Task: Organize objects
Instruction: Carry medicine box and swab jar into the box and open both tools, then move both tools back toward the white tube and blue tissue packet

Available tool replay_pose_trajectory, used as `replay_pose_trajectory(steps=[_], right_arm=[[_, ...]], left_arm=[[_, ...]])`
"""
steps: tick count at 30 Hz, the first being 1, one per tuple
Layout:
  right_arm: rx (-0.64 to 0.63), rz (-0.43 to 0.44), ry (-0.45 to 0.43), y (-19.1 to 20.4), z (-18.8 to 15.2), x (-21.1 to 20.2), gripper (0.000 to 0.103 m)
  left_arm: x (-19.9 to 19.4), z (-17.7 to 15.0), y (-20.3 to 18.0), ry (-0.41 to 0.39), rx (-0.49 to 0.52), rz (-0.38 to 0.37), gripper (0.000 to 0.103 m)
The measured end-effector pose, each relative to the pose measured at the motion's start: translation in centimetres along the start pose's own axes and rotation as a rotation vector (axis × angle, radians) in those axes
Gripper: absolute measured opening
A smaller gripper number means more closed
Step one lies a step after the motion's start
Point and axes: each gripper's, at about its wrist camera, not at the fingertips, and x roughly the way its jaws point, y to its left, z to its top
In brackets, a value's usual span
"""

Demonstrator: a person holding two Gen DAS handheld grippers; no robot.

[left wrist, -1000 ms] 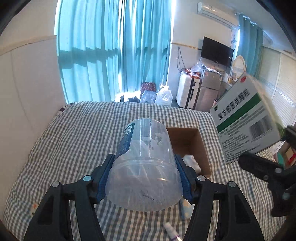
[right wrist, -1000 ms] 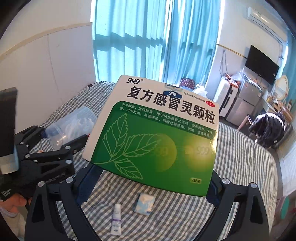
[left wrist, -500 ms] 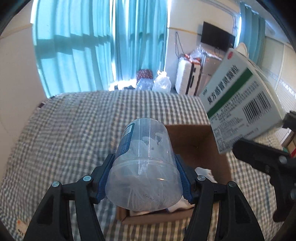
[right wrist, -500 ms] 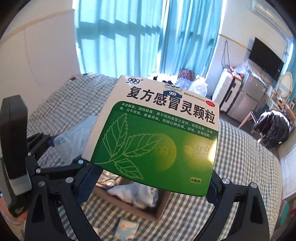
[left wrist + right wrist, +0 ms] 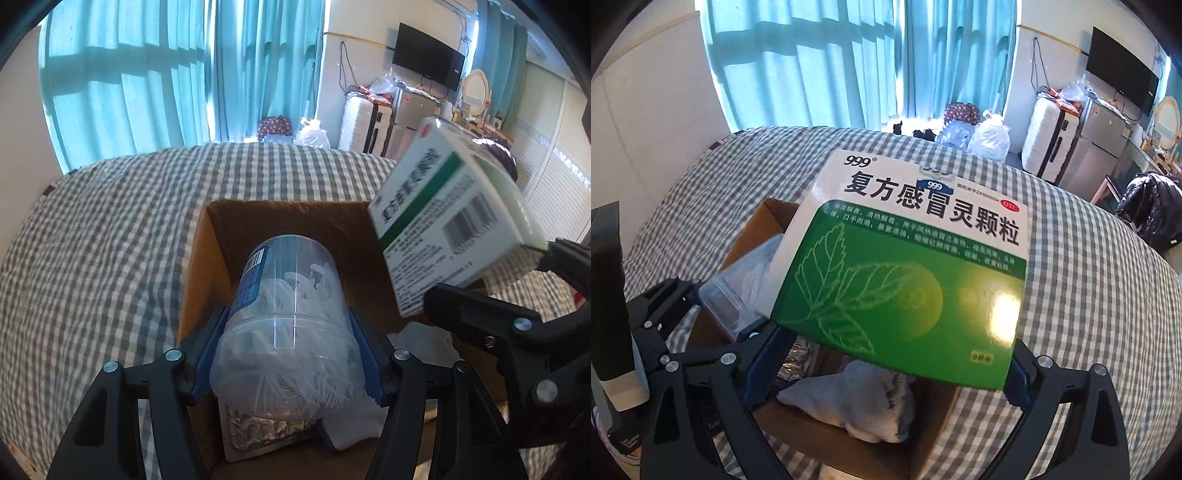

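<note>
My left gripper [image 5: 286, 354] is shut on a clear plastic jar of cotton swabs [image 5: 288, 332] with a blue label, held over the open cardboard box [image 5: 201, 273] on the checked bed. My right gripper [image 5: 882, 360] is shut on a green and white medicine box [image 5: 912, 273], held above the same cardboard box [image 5: 938, 417]. The medicine box also shows at the right of the left wrist view [image 5: 450, 229], and the jar shows at the left of the right wrist view [image 5: 738, 288]. Inside the cardboard box lie a white cloth [image 5: 857, 402] and a foil blister pack [image 5: 258, 432].
The bed has a grey checked cover [image 5: 92, 258]. Teal curtains [image 5: 147, 74] hang behind it. A white suitcase [image 5: 1045, 136], a small fridge [image 5: 1097, 147], bags on the floor and a wall television [image 5: 428, 55] stand beyond the bed's far edge.
Both grippers have moved forward with their loads to over the cardboard box, which has grown larger and come closer beneath them. The loose tube and packet on the bed have left view.
</note>
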Motion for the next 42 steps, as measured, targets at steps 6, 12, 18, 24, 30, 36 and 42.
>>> replay_pose_trajectory(steps=[6, 12, 18, 24, 30, 36, 42], right_arm=[[0.023, -0.047, -0.062, 0.3, 0.4, -2.7, 0.103], [-0.017, -0.112, -0.112, 1.6, 1.6, -8.2, 0.103], [-0.047, -0.129, -0.155, 3.4, 1.7, -15.3, 0.103], [-0.032, -0.132, -0.206, 4.7, -0.6, -22.4, 0.103], [-0.033, -0.151, -0.249, 4.6, -5.3, -26.4, 0.103], [-0.023, -0.142, -0.295, 4.6, -10.6, -26.2, 0.103], [-0.071, -0.163, -0.280, 5.0, -15.7, -22.4, 0.103]], left_arm=[[-3.3, 0.4, 0.5, -0.048, -0.032, 0.010, 0.089], [-9.0, 1.5, 1.5, -0.107, -0.042, 0.047, 0.090], [-16.2, 1.7, 2.0, -0.187, -0.058, 0.096, 0.095], [-22.0, 0.3, 1.0, -0.237, -0.067, 0.111, 0.095], [-25.1, -2.9, 0.1, -0.246, -0.089, 0.134, 0.095], [-24.8, -7.6, -0.4, -0.221, -0.134, 0.153, 0.095], [-22.3, -12.2, -0.2, -0.198, -0.190, 0.205, 0.095]])
